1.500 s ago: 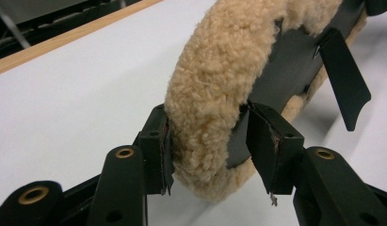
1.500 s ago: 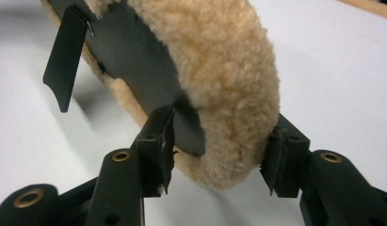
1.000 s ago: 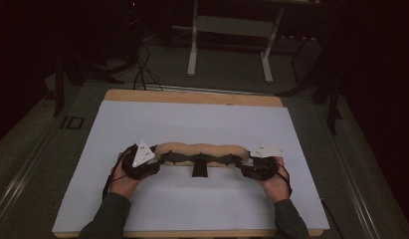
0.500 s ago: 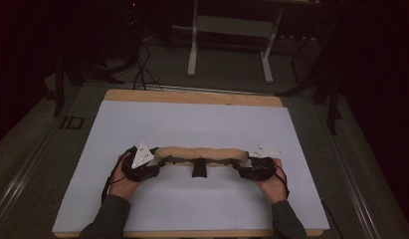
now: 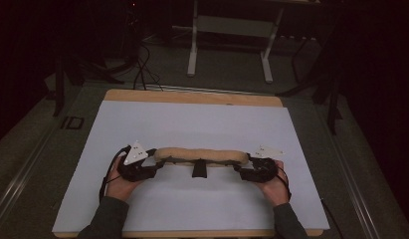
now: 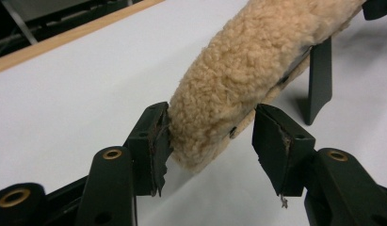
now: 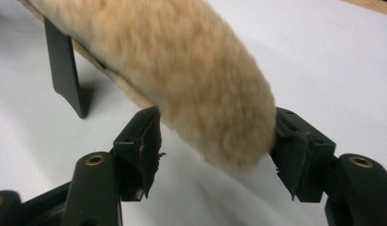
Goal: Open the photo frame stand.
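Here both hands lie level, left gripper [image 5: 153,167] and right gripper [image 5: 242,168] just spreading off the fleecy pad [image 5: 199,155].

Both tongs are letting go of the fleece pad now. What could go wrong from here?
1. The left tongs have just been opening, but one pad touches the fleece pad; pulling back might drag that end.
2. In the right gripper view the right tongs have just been opening too; the far pad looks pressed into the fluff and could snag.
3. The black strap under the middle may shift if either end moves.
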`<state>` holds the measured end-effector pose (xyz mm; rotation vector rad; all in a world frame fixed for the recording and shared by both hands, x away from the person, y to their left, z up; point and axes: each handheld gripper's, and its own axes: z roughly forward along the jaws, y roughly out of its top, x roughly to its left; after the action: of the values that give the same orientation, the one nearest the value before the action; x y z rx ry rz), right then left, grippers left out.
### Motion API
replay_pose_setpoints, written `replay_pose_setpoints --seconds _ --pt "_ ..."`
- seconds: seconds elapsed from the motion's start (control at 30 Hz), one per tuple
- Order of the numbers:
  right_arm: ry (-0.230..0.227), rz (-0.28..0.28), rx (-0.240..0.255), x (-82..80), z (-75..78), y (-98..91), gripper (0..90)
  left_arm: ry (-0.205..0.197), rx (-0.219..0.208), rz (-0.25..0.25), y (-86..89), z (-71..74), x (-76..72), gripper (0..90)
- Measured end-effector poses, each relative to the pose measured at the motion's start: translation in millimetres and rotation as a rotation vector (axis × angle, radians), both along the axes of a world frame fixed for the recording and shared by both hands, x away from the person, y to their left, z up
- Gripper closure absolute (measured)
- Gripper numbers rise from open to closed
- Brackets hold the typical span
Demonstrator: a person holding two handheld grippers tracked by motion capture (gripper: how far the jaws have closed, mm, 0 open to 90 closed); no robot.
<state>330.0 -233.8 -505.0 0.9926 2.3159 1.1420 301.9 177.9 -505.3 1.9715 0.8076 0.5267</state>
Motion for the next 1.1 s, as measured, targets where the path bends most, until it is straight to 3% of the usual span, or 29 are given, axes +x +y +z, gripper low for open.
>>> replay_pose_setpoints --seconds 0.13,0.47,0.67,0.93,1.1 --pt "0.010 -0.040 0.004 -2.7 4.0 -6.2 35.2 0.021 -0.018 -0.017 4.4 2.3 -2.2 45.2" --pt "0.039 -0.035 0.019 -9.5 13.5 -11.0 35.8 0.031 -0.083 -0.008 16.2 6.1 -5.2 44.5" --pt "0.046 -0.025 0.045 -13.7 21.6 -15.8 38.6 0.049 -0.162 0.008 22.8 11.1 -4.7 44.3" --pt "0.072 0.047 0.016 -20.2 24.0 -13.0 48.3 0.065 -0.268 0.062 33.1 18.5 -3.6 44.0" --pt "0.082 0.054 0.007 -21.9 24.4 -13.3 49.7 0.071 -0.333 0.082 38.8 23.4 -2.8 44.1"
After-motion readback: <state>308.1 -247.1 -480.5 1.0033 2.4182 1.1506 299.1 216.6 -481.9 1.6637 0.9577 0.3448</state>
